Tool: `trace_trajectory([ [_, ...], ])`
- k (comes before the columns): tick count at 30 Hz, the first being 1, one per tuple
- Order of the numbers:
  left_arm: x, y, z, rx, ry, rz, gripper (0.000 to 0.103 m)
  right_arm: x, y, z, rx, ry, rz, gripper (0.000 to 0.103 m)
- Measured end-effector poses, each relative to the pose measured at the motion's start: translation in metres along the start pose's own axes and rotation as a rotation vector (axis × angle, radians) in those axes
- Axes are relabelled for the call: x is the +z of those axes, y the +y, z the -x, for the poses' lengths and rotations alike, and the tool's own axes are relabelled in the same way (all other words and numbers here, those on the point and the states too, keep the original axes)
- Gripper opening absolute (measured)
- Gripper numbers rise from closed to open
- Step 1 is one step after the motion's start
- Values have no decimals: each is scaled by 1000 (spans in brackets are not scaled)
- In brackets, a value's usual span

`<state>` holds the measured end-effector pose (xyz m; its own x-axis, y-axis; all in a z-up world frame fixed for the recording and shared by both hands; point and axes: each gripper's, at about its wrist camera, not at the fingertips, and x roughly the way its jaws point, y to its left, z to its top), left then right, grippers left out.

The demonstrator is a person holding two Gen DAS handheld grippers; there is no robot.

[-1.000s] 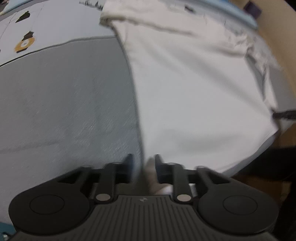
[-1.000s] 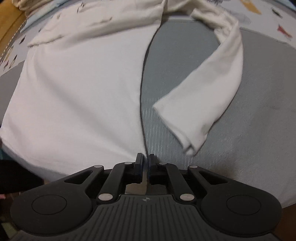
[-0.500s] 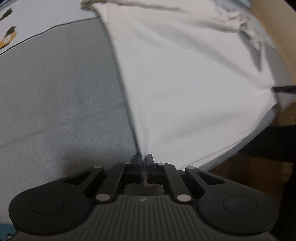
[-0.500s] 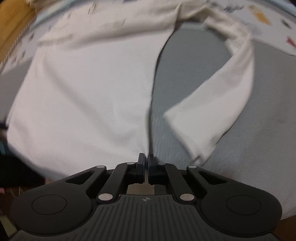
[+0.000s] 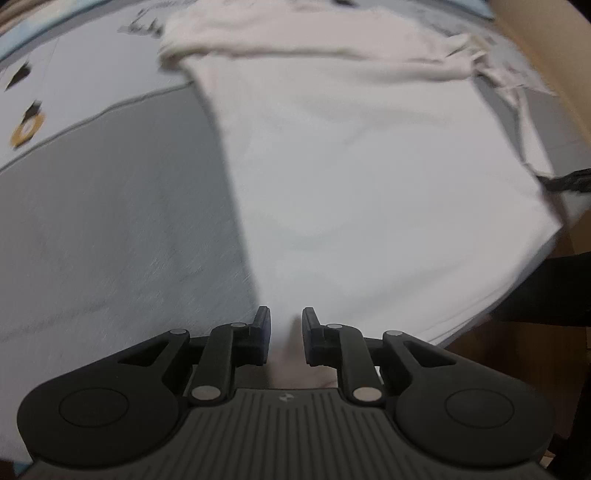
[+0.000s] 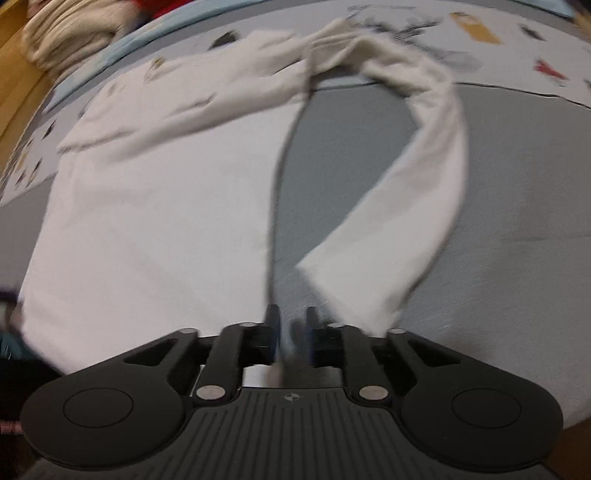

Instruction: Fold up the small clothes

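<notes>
A white long-sleeved shirt (image 5: 369, 177) lies flat on a grey bed cover (image 5: 110, 221), hem toward me. It also shows in the right wrist view (image 6: 155, 206), with one sleeve (image 6: 413, 206) bent back alongside the body. My left gripper (image 5: 286, 325) is open a little at the hem's left corner, with cloth lying between the jaws. My right gripper (image 6: 292, 325) is open a little at the hem's right corner, just off the shirt's side edge. The other gripper's tip (image 5: 569, 181) shows at the far hem corner.
The bed cover's far part is pale with printed figures (image 6: 472, 26). A pile of folded cream clothes (image 6: 70, 33) lies at the far left in the right wrist view. A wooden bed frame (image 6: 18, 74) runs along the side. The bed's near edge lies just under both grippers.
Both grippers were shut on the hem corners half a second ago and have now opened a little. The shirt has settled flat on the bed; the views are motion-blurred.
</notes>
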<state>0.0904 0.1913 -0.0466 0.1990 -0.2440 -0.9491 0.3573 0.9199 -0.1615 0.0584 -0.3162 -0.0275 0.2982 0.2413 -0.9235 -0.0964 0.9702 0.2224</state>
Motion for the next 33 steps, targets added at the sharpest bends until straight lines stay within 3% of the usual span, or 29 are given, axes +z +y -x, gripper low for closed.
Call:
trace_trajectory([
  [2,1,-9,2,-30,-16,-24,21,-5,13,-10,-5,53,93,26],
  [4,8,-20,-1,-28,-22,-50,22,-13,21,-24,-65,122,155,26],
  [6,13,-29,-1,-14,-42,-59,22,-12,23,-25,-87,116,170,26],
  [8,21,-37,2,2,-91,-50,24,-3,19,-14,-78,28,122,26],
  [12,46,-57,23,49,-244,9,48,14,-3,6,-122,-149,-33,26],
  [16,67,-71,33,47,-313,72,49,28,-37,19,-196,-284,-214,27],
  [19,81,-85,34,50,-324,79,49,39,-61,22,-252,-332,-335,32],
  [25,102,-95,24,54,-303,78,49,66,-90,8,-266,-341,-422,38],
  [30,112,-93,18,73,-292,98,49,87,-97,-10,-283,-306,-413,39],
  [32,116,-90,17,79,-290,104,49,98,-100,-21,-328,-266,-398,37],
  [33,118,-89,17,84,-291,103,49,102,-104,-25,-362,-244,-402,29],
])
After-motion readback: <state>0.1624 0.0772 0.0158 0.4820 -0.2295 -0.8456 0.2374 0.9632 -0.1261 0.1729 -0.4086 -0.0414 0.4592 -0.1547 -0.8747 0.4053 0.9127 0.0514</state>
